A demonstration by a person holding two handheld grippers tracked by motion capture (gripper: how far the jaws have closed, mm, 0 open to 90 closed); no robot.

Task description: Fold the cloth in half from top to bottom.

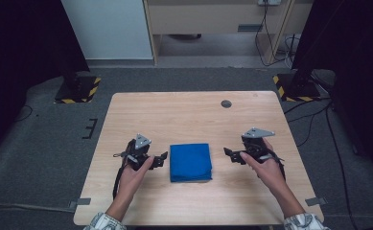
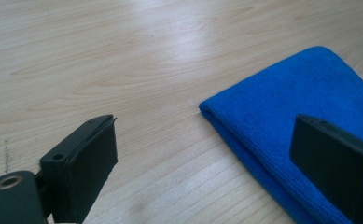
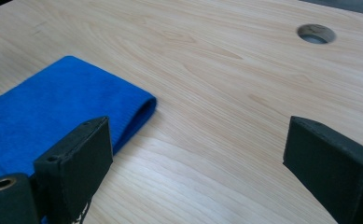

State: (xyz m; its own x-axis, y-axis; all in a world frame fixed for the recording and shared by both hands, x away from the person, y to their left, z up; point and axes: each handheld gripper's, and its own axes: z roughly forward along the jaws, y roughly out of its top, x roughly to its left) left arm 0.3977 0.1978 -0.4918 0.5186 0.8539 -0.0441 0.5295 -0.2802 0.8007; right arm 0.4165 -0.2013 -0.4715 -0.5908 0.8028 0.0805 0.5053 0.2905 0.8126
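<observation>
A folded blue cloth [image 1: 190, 162] lies flat near the middle of the wooden table [image 1: 189, 115]. My left gripper [image 1: 162, 159] rests just left of the cloth, open, its jaws pointing toward the cloth's left edge. In the left gripper view the cloth [image 2: 300, 112] lies ahead to the right, with the left gripper [image 2: 221, 158] empty. My right gripper [image 1: 228, 155] sits a short way right of the cloth, open and empty. The cloth's folded corner [image 3: 62, 107] appears at the left of the right gripper view, behind the right gripper [image 3: 198, 158].
A round cable hole [image 1: 226, 103] is in the table's far right part, also visible as a hole [image 3: 315, 33] ahead of the right gripper. Black stands with striped bases [image 1: 77, 89] flank the table on the floor.
</observation>
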